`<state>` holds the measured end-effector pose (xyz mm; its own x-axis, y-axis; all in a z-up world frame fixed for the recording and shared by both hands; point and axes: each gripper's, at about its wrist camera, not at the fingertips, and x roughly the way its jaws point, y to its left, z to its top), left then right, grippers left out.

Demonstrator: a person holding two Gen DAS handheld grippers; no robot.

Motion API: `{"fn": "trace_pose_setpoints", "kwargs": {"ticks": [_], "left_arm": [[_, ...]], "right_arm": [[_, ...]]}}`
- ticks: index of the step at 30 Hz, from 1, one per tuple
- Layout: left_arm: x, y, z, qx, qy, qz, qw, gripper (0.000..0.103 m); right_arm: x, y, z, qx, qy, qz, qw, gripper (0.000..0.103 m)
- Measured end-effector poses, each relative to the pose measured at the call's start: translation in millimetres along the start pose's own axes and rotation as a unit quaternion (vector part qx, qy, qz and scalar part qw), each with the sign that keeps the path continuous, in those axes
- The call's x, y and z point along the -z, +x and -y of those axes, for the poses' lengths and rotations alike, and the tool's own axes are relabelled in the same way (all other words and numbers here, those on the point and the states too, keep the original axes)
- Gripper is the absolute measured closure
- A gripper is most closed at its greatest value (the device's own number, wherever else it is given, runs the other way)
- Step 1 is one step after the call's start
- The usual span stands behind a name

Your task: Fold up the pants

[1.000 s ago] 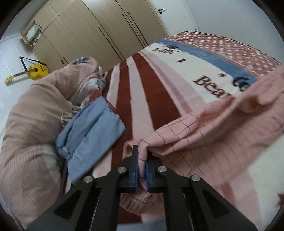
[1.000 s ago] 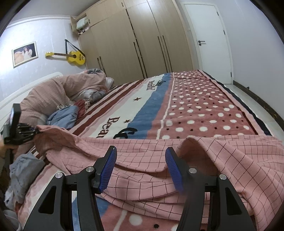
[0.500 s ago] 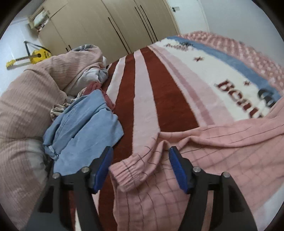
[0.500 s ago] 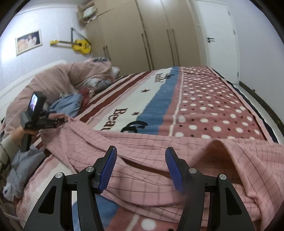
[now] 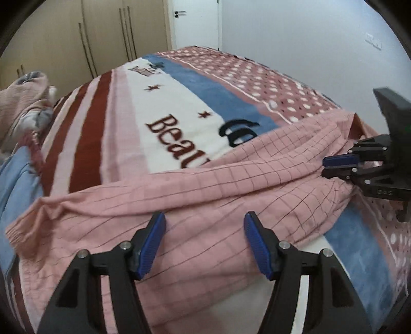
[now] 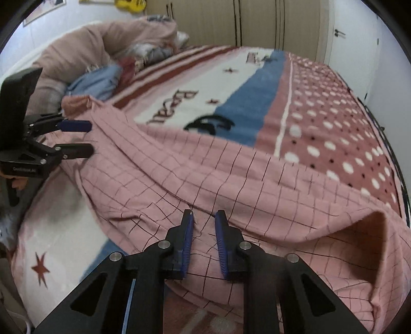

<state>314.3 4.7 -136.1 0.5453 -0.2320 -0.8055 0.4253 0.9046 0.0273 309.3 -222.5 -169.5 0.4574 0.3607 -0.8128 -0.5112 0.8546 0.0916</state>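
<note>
Pink checked pants (image 5: 210, 190) lie spread and rumpled across the bed, also in the right wrist view (image 6: 231, 179). My left gripper (image 5: 204, 242) is open and empty, its blue pads just above the pants' near edge; it also shows at the left of the right wrist view (image 6: 88, 137). My right gripper (image 6: 204, 244) has its jaws partly closed, a narrow gap between them, over a fold of the pants. In the left wrist view it (image 5: 324, 167) appears at the right with its fingers close together at the fabric. Whether it pinches cloth I cannot tell.
The bed carries a striped and dotted blanket (image 5: 179, 108). A pile of blue and other clothes (image 6: 100, 82) and a pink duvet (image 6: 84, 54) lie at the head. Wardrobes (image 5: 102, 38) and a door (image 5: 195, 23) stand beyond the bed.
My left gripper let go of the pants' cuff, opened, and swung right to face across the pants. My right gripper's jaws narrowed from wide open and dropped closer to the fabric.
</note>
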Motion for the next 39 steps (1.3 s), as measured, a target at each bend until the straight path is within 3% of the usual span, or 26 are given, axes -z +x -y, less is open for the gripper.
{"fn": "trace_pose_setpoints", "kwargs": {"ticks": [9, 16, 24, 29, 34, 39], "left_arm": [[-9.1, 15.7, -0.8, 0.005, -0.019, -0.004, 0.9998, 0.043], [-22.9, 27.9, -2.5, -0.017, -0.009, 0.005, 0.9998, 0.043], [-42.3, 53.6, -19.2, -0.052, -0.040, 0.021, 0.9976, 0.043], [-46.7, 52.4, -27.4, -0.081, -0.057, 0.038, 0.9944, 0.043], [-43.2, 30.4, -20.9, -0.054, -0.062, 0.058, 0.9949, 0.043], [-38.2, -2.4, 19.3, -0.039, -0.037, 0.077, 0.9956, 0.042]], "right_arm": [[4.1, -8.8, -2.0, -0.013, 0.013, -0.006, 1.000, 0.090], [-10.5, 4.0, -3.5, 0.027, 0.009, 0.011, 1.000, 0.090], [-41.5, 23.0, 15.6, 0.098, 0.012, 0.044, 0.994, 0.089], [-51.7, 29.8, 23.9, 0.128, 0.014, 0.054, 0.990, 0.076], [-45.6, 17.1, 25.9, 0.132, 0.011, 0.073, 0.988, 0.065], [-16.7, -30.6, 44.6, 0.128, 0.041, 0.097, 0.986, 0.056]]}}
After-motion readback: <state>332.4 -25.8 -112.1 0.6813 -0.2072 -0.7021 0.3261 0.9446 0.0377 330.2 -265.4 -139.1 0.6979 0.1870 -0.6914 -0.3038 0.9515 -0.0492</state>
